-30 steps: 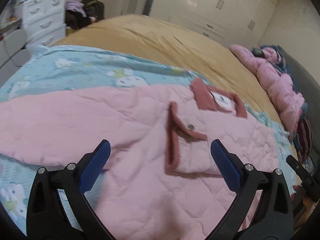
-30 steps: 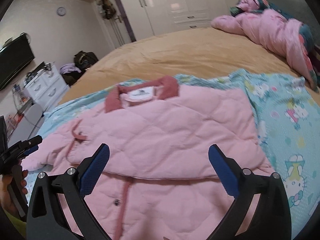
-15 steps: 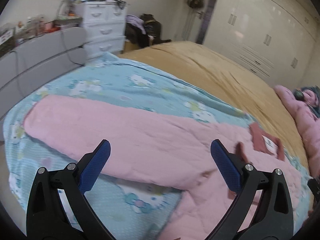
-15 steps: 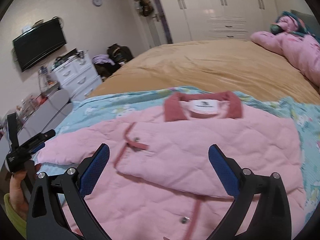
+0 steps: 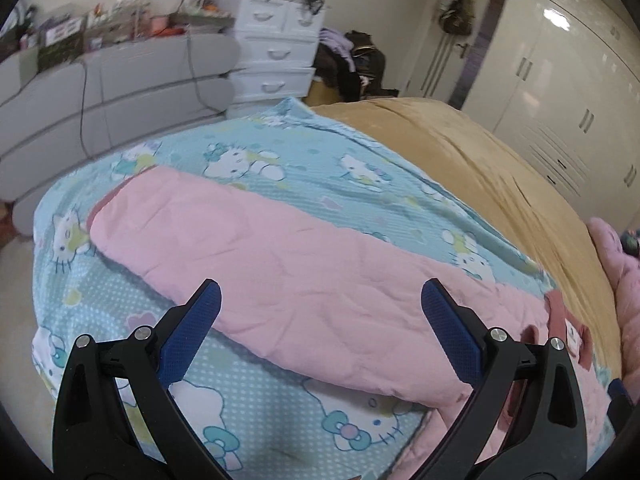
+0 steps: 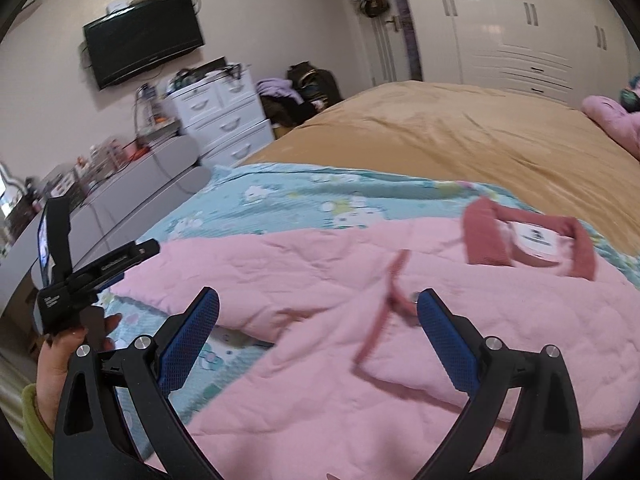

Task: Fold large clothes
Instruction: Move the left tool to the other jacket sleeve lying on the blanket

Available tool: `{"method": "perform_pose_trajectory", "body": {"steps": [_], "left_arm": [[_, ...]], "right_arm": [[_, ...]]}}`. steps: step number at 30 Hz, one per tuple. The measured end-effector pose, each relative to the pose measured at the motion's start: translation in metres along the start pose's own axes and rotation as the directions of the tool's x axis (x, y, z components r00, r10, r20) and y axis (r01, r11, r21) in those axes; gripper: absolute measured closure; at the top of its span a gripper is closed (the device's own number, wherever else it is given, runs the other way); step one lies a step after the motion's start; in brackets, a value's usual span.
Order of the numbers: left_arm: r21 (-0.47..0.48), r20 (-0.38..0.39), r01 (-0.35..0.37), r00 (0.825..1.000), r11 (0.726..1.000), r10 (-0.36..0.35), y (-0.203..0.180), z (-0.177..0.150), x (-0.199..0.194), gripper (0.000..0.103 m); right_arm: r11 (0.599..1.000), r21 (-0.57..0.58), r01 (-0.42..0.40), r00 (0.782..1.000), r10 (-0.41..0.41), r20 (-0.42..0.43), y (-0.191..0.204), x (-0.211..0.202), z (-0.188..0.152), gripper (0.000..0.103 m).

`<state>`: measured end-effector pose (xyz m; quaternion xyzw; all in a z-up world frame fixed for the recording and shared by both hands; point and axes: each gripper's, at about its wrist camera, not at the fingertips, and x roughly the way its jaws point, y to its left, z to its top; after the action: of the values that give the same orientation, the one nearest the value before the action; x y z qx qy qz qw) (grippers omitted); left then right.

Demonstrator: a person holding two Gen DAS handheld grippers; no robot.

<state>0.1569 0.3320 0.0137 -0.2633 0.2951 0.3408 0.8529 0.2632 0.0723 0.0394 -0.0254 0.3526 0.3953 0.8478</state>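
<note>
A pink quilted jacket (image 6: 420, 320) with a dark pink collar (image 6: 528, 240) lies flat on a cartoon-cat blanket (image 5: 280, 164). One side is folded over its front. The other sleeve (image 5: 260, 256) stretches out straight toward the bed's left edge. My left gripper (image 5: 320, 312) hovers open above the middle of this sleeve, holding nothing. My right gripper (image 6: 318, 318) hangs open over the jacket's body near the folded edge, with nothing between its fingers. The left gripper's body and the hand (image 6: 60, 352) holding it show at the left of the right wrist view.
The blanket lies on a tan bedspread (image 6: 460, 140). More pink bedding (image 5: 616, 280) is piled at the far right. Grey cabinets (image 5: 100, 92) and a white drawer chest (image 5: 276, 52) stand beyond the bed's left edge, and white wardrobes (image 6: 520, 28) line the far wall.
Both grippers have swung to the left. The left one moved from over the folded chest part out along the extended sleeve. Both stayed open.
</note>
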Motion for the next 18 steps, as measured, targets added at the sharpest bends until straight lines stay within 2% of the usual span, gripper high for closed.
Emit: {"method": "perform_pose_trajectory", "body": {"steps": [5,9,18], "left_arm": [[-0.066,-0.008,-0.023,1.000,0.998,0.022,0.020,0.002,0.004,0.009],[-0.082,0.000,-0.068,0.998,0.994,0.068,0.030,0.005,0.007,0.009],[-0.186,-0.043,-0.120,0.993,0.975,0.114,0.065,0.008,0.023,0.009]], "right_arm": [[0.998,-0.041,-0.037,0.999,0.036,-0.026,0.028,0.024,0.008,0.004],[0.995,-0.080,-0.056,0.998,0.053,-0.044,0.051,0.043,0.014,0.004],[0.990,-0.086,-0.108,0.992,0.102,-0.070,0.075,0.062,0.016,0.004]]}}
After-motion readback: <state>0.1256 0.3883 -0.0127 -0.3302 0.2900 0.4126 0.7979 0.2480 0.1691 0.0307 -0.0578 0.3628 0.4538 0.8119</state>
